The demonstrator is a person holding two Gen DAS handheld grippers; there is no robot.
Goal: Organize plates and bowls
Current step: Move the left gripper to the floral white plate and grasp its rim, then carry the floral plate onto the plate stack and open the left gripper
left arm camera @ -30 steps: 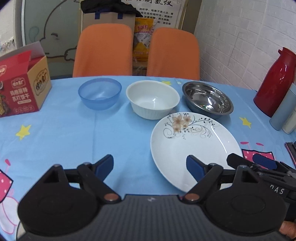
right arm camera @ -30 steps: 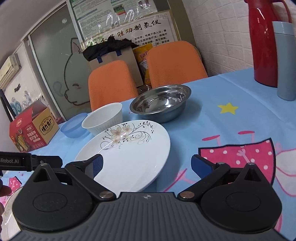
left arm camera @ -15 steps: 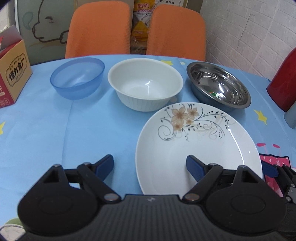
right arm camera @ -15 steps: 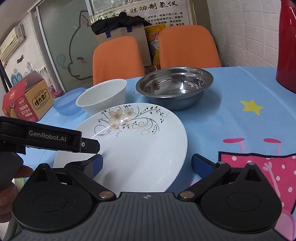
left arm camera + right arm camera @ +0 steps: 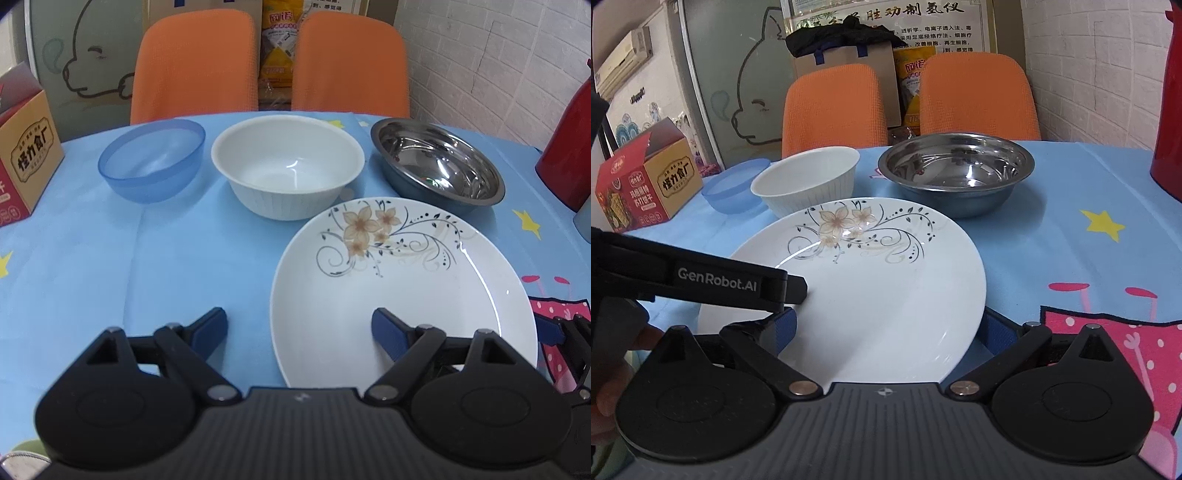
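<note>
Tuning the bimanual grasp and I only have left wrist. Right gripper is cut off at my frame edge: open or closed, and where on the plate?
Observer: Right gripper is open; the near rim of the plate sits between its fingers, not pinched.
Operator: Any clash with the left gripper?
Observer: One finger of the left gripper reaches over the plate's left side, just above the right gripper's left finger. Can't tell if they touch.

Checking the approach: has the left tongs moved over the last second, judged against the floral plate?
Yes. The left tongs has moved forward toward the bowls; its right finger now sits over the floral plate, which looms larger.
</note>
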